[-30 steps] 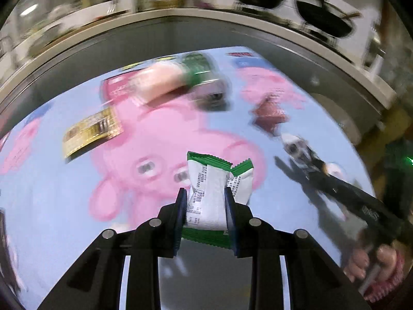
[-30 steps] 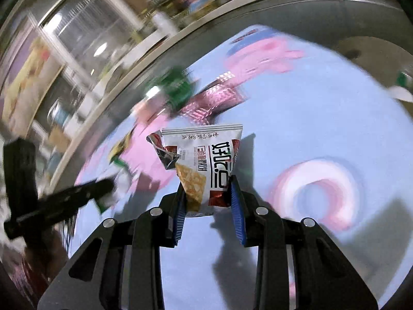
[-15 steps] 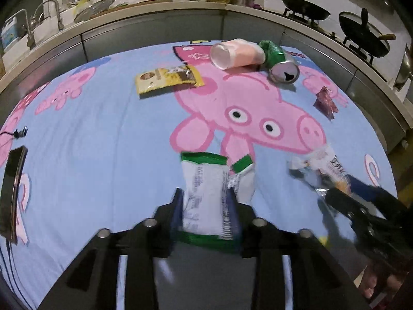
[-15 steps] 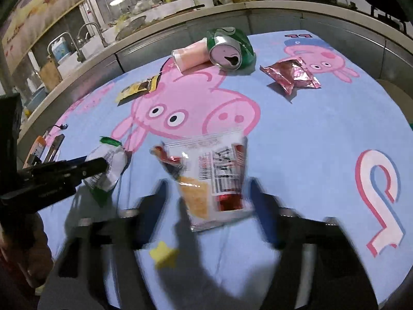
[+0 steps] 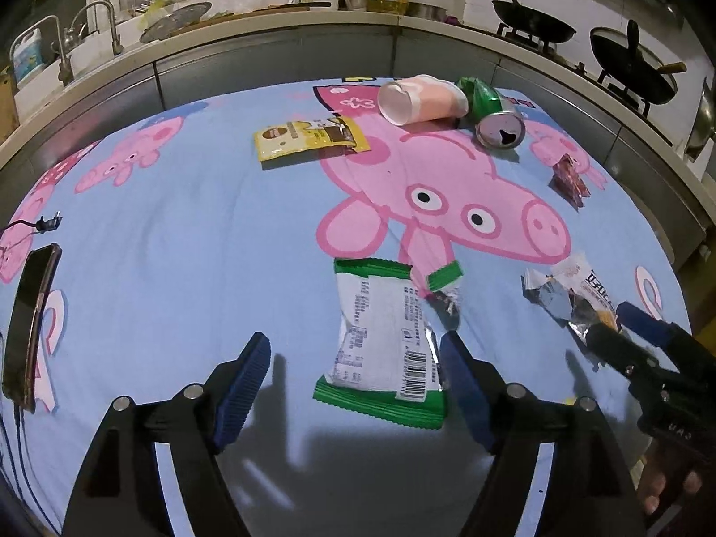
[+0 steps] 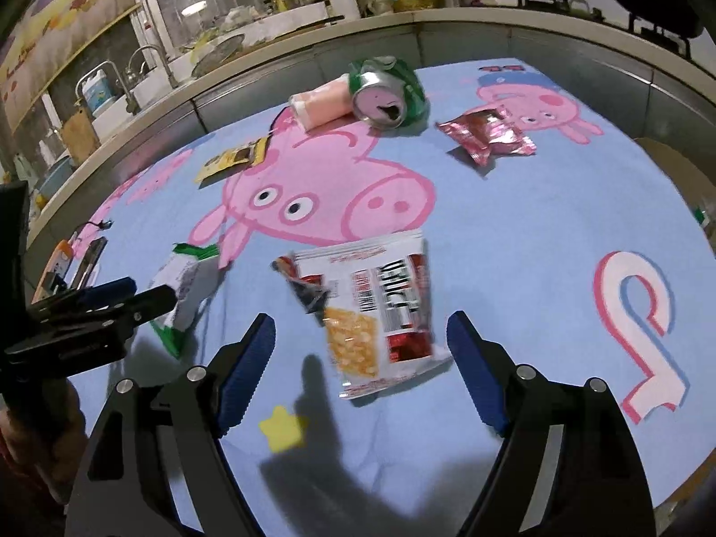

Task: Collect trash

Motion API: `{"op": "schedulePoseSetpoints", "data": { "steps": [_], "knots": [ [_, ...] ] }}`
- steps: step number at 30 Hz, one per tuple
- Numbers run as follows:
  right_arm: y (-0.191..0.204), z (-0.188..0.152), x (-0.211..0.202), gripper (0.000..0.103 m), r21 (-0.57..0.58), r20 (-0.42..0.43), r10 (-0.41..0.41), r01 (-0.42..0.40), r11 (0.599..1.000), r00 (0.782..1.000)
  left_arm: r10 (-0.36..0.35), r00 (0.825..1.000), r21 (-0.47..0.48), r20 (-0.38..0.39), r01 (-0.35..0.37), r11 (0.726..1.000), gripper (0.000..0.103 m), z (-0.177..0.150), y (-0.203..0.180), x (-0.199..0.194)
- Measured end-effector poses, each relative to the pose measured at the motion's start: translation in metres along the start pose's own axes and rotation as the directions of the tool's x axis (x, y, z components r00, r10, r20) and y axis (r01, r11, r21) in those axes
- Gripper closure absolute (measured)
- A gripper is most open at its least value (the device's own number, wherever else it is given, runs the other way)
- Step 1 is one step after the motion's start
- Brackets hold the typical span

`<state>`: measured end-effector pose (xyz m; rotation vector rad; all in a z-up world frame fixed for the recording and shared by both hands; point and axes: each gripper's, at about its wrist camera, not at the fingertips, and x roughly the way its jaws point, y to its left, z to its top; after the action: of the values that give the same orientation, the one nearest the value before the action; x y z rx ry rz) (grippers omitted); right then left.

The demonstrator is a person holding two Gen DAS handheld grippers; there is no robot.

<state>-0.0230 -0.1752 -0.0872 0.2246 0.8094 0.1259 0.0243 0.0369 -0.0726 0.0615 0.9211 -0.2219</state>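
A green-and-white wrapper (image 5: pixel 380 335) sits loose between the jaws of my left gripper (image 5: pixel 353 349), nearer the right finger. Those jaws are opening and neither pad presses on it. My right gripper (image 6: pixel 360 326) is open around a red-and-white snack bag (image 6: pixel 380 308), which touches neither pad. Both packets are low over the blue pig-print cloth (image 5: pixel 179 246). The right wrist view shows the left gripper (image 6: pixel 147 293) at the left beside its wrapper (image 6: pixel 183 277). The left wrist view shows the right gripper (image 5: pixel 615 324) at the right by its bag (image 5: pixel 577 286).
Farther back on the cloth lie a pink cup (image 5: pixel 420 98), a green can (image 5: pixel 492 116), a yellow packet (image 5: pixel 308 136) and a red foil packet (image 5: pixel 570 176). A phone (image 5: pixel 29 322) lies at the left edge. A steel counter (image 5: pixel 268 58) with a sink and woks runs behind.
Both grippers were shut on their packets a second ago. Their jaws have spread wide and let go, and both packets have dropped lower toward the cloth. Both hands swung across and then settled.
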Motion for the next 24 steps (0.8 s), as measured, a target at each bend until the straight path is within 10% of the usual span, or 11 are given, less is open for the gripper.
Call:
{"op": "schedulePoseSetpoints", "data": {
  "steps": [14, 20, 24],
  "knots": [
    [-0.002, -0.013, 0.003, 0.021, -0.064, 0.013, -0.006, 0.007, 0.998, 1.000, -0.040, 0.999, 0.007, -0.034, 0.040, 0.999, 0.019, -0.001, -0.010, 0.005],
    [0.001, -0.016, 0.004, 0.023, -0.100, 0.023, -0.027, 0.030, 0.995, 0.999, 0.044, 0.999, 0.075, -0.031, -0.041, 0.996, 0.052, -0.007, -0.024, 0.011],
    [0.003, -0.020, 0.002, 0.043, -0.138, 0.043, -0.076, 0.082, 0.987, 0.996, 0.029, 0.999, 0.058, -0.030, -0.027, 0.998, 0.064, -0.006, -0.023, 0.008]
  ]
}}
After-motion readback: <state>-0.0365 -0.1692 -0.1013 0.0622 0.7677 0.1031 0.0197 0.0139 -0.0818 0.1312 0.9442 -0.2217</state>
